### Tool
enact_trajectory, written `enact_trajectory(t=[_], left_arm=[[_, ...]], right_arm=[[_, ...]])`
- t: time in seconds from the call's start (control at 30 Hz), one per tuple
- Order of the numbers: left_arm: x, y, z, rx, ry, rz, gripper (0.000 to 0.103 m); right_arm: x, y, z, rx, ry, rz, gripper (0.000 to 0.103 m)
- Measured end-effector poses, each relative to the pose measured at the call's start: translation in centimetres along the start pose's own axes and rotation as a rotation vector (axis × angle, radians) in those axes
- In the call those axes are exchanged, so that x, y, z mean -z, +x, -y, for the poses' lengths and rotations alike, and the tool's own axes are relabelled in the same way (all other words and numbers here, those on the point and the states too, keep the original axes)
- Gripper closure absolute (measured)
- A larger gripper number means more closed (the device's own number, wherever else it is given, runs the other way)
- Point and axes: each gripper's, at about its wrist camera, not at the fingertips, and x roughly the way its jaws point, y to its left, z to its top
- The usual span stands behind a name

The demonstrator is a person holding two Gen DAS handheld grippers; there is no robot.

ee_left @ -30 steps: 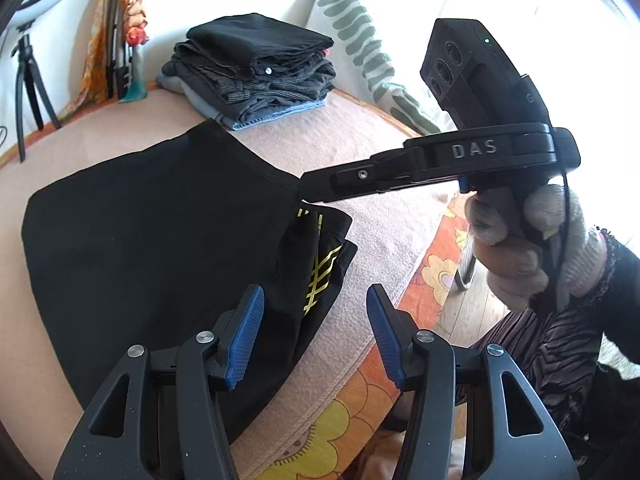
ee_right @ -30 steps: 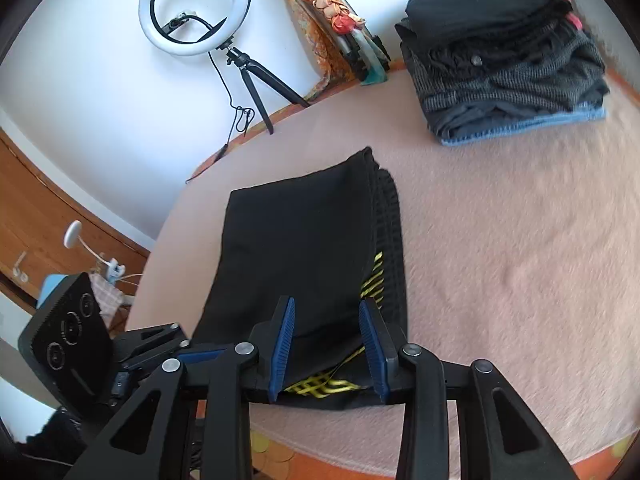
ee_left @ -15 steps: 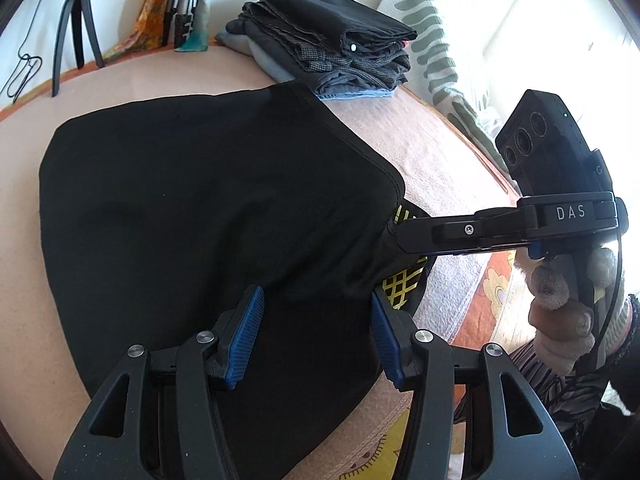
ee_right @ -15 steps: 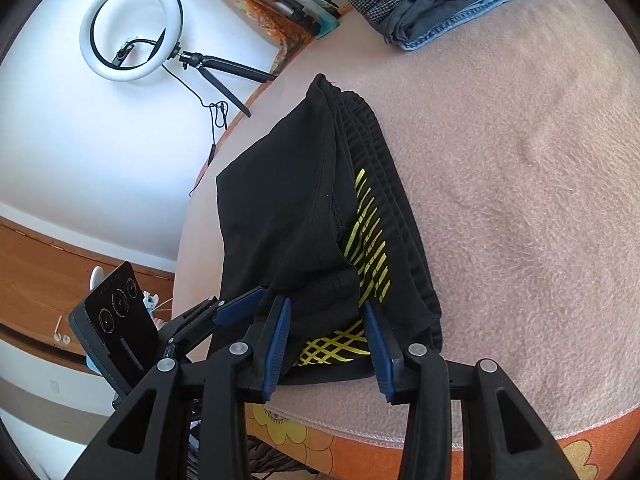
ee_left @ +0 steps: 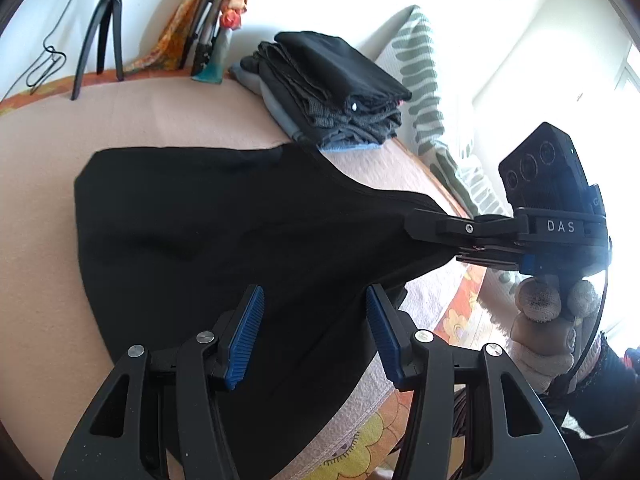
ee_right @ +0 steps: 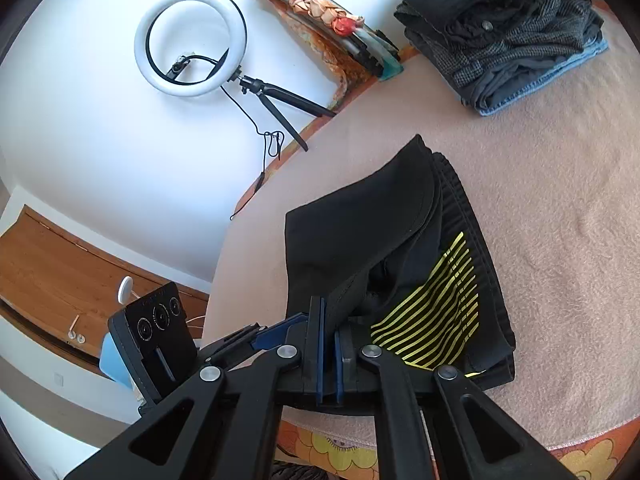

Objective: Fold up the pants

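The black pants [ee_left: 208, 232] lie on the pink blanket [ee_right: 560, 240]. At three o'clock in the left view, the right gripper [ee_right: 329, 320] pinches the top layer's corner, lifting it to fold. The left gripper [ee_left: 316, 320] hovers half-spread, empty, above the near edge.

The left wrist view is looking forward and down along its own fingers, close over the black fabric pants [ee_left: 224, 232], facing the stack of folded dark clothes [ee_left: 332, 92]. The right wrist view is looking down from the near bed edge. Both are sharing the pants, the stack and the black tripod [ee_right: 280, 100].
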Motion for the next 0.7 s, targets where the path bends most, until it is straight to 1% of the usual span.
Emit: enact_trajectory(t=[0.03,0.07,0.1,0.13,0.17,0.23,0.27,0.3,0.37,0.43,0.5,0.57,0.63,0.67,0.7], left_arm=[[-0.1,-0.4,-0.3,-0.003,-0.013,0.012,0.052],[-0.1,-0.8,-0.7,-0.008,-0.025,0.017,0.052],[-0.2,-1.0,-0.9,-0.011,-0.032,0.019,0.052],[-0.2,-1.2,-1.1,-0.015,-0.034,0.022,0.052],[-0.2,-1.3,-1.1,-0.021,-0.033,0.022,0.052],[0.1,-1.4,-1.1,-0.019,-0.034,0.022,0.052],[0.1,-1.3,-0.9,-0.018,-0.031,0.021,0.052],[0.3,-1.3,-0.6,-0.012,-0.024,0.022,0.052],[0.3,-0.7,0.4,0.018,0.006,0.007,0.051],[0.6,-0.2,1.9,0.017,0.056,-0.009,0.051],[0.9,0.6,3.4,0.027,0.107,-0.035,0.051],[1.3,1.5,4.5,0.025,0.15,-0.057,0.051],[1.6,2.2,5.3,0.017,0.184,-0.078,0.051],[1.7,2.5,5.5,0.018,0.192,-0.085,0.051],[1.7,2.5,5.5,0.019,0.193,-0.089,0.051]], right_arm=[[0.0,-0.4,-0.1,0.016,-0.001,0.006,0.096],[0.0,-0.7,-0.2,0.062,-0.014,-0.001,0.091],[0.1,-0.8,-0.2,0.136,-0.037,-0.01,0.076],[0.3,-1.0,0.2,0.207,-0.051,-0.009,0.067],[0.5,-1.3,0.7,0.256,-0.055,-0.002,0.063],[0.4,-2.0,1.8,0.317,-0.062,0.009,0.063],[0.4,-2.3,2.1,0.329,-0.067,0.022,0.063],[0.3,-2.6,2.4,0.31,-0.067,0.03,0.063],[0.0,-2.6,3.1,0.267,-0.028,0.012,0.063],[0.0,-2.1,3.2,0.246,-0.028,-0.012,0.062],[0.2,-1.1,2.8,0.248,-0.064,-0.052,0.062],[0.6,-0.1,2.7,0.293,-0.098,-0.078,0.063],[0.9,0.6,2.9,0.358,-0.127,-0.098,0.065],[1.0,0.8,3.2,0.371,-0.129,-0.108,0.068],[1.0,0.9,3.3,0.37,-0.126,-0.111,0.077]])
